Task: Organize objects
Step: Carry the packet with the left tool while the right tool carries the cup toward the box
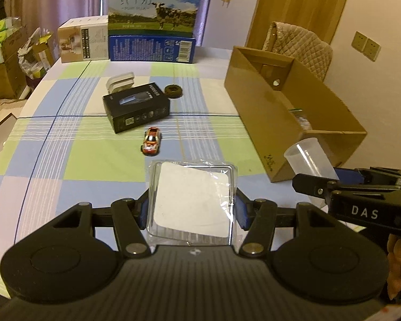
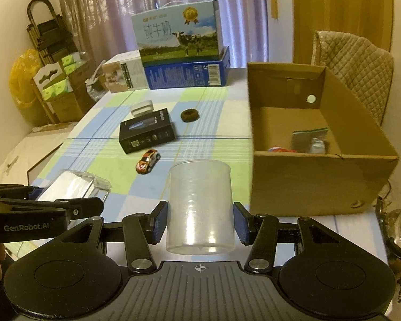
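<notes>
My left gripper (image 1: 191,208) pinches clear plastic case (image 1: 192,200); right gripper (image 2: 200,220) clamps translucent cup (image 2: 200,208). Cardboard box (image 2: 320,184) holds few items. Toy car (image 1: 151,141), black box (image 1: 136,107), brown ring (image 1: 173,91), white case (image 1: 120,81) left on table (image 1: 66,160). Roughly midway.

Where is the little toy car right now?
The toy car sits on the checked tablecloth in both views, just in front of the black box, left of the cardboard box.

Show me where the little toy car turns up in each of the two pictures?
Left wrist view: toy car sits centre, just beyond the left gripper and its clear packet.
Right wrist view: left of centre, beyond the cup.
Shared landmark: black box, just behind the car.
</notes>
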Demonstrator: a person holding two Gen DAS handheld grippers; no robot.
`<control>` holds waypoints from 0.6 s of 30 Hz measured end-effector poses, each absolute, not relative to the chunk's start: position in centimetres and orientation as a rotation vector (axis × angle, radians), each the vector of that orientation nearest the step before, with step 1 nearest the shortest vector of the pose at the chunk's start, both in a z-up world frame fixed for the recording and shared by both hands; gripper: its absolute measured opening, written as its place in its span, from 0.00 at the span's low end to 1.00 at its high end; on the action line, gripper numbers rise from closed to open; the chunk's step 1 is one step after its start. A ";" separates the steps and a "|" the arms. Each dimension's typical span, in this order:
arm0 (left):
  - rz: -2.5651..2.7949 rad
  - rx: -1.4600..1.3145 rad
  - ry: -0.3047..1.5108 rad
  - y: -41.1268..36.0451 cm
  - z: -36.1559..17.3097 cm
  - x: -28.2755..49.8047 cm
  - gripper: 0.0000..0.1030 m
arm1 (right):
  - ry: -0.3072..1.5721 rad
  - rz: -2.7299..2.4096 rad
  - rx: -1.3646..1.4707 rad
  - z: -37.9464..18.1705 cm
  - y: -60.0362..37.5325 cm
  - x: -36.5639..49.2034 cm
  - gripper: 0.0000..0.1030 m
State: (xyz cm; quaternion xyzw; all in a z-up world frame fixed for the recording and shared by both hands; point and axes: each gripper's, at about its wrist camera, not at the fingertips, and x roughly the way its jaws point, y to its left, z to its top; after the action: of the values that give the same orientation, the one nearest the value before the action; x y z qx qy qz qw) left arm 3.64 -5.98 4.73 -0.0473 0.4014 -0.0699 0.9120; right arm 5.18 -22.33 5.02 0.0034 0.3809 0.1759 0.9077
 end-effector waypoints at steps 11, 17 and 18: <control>-0.215 -0.060 0.814 -9.5 5.5 3.3 0.52 | 0.764 0.303 0.022 6.1 -26.0 4.3 0.47; -0.255 -0.043 0.816 -11.5 5.6 3.6 0.52 | 0.743 0.266 0.035 7.0 -28.1 4.2 0.47; -0.260 -0.039 0.815 -11.8 5.6 3.7 0.52 | 0.739 0.261 0.037 7.2 -28.5 4.2 0.47</control>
State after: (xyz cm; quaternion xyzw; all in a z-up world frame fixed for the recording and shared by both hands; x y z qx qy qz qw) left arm 3.73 -11.84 5.64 -0.0189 0.3951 -0.1262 0.9098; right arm 4.19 -28.48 7.18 0.0179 0.3603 0.1274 0.9239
